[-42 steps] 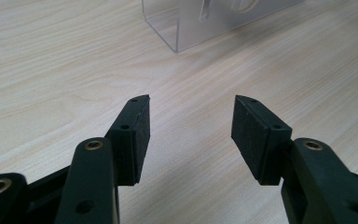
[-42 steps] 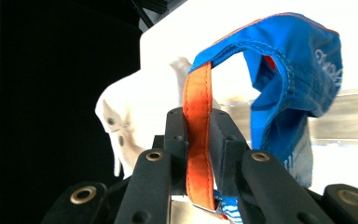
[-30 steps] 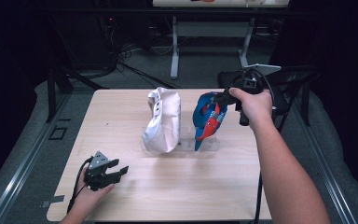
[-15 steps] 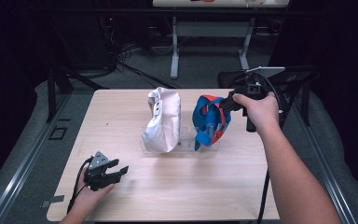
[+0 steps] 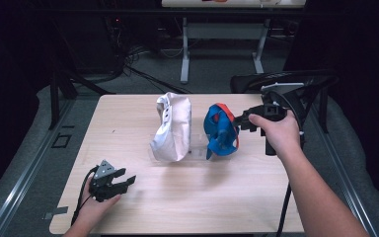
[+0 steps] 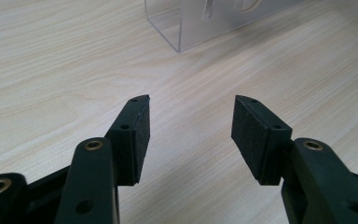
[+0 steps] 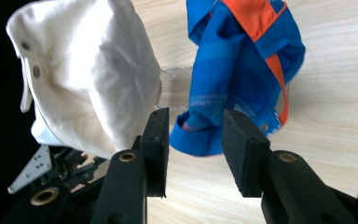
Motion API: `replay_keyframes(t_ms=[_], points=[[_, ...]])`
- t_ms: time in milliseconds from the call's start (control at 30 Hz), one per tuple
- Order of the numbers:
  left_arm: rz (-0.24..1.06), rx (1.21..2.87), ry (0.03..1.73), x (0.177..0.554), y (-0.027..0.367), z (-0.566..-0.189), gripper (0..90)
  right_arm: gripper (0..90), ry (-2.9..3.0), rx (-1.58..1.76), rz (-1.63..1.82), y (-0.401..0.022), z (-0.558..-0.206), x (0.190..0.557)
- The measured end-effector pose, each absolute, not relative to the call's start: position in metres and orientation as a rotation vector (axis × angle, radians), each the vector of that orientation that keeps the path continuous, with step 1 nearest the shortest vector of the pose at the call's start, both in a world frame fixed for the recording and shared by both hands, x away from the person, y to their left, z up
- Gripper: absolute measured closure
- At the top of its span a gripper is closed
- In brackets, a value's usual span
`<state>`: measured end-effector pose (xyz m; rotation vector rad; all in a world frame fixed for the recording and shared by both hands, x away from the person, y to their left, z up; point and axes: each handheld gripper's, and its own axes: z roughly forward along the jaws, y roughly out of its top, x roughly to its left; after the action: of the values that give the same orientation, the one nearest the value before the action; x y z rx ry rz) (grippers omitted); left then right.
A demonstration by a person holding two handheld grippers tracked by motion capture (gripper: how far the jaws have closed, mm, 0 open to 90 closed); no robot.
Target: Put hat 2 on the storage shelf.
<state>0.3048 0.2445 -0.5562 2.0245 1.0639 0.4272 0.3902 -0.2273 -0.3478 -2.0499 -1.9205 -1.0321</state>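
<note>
The blue cap (image 5: 221,131) is hung on a clear stand (image 5: 195,148) toward the desk's (image 5: 128,118) far right, just beside a white cap (image 5: 171,127) on the same stand. The right claw (image 5: 243,121) is seen at the blue cap's right side; its jaws have just been opening and now stand spread, nothing pinched, the cap's lower hem showing beyond the gap in the right gripper view. The left claw (image 5: 122,181) rests spread and empty near the near-left corner. The blue cap is judged light, soft and floppy (thin fabric, easily crumpled); the stitched hem or the orange-trimmed brim would probably give the firmest hold.
</note>
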Motion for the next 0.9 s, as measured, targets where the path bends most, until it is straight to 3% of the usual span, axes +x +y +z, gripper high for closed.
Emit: replay_keyframes(t_ms=[400,900], points=[[0.425,2.025,1.072,0.305,0.244,-0.557,47.1,54.4,-2.038,-1.974,-1.101,-0.226,-0.391,0.351],[0.415,2.018,1.093,0.307,0.245,-0.559,47.1,53.4,-2.036,-1.998,-1.205,-0.232,-0.457,0.317]])
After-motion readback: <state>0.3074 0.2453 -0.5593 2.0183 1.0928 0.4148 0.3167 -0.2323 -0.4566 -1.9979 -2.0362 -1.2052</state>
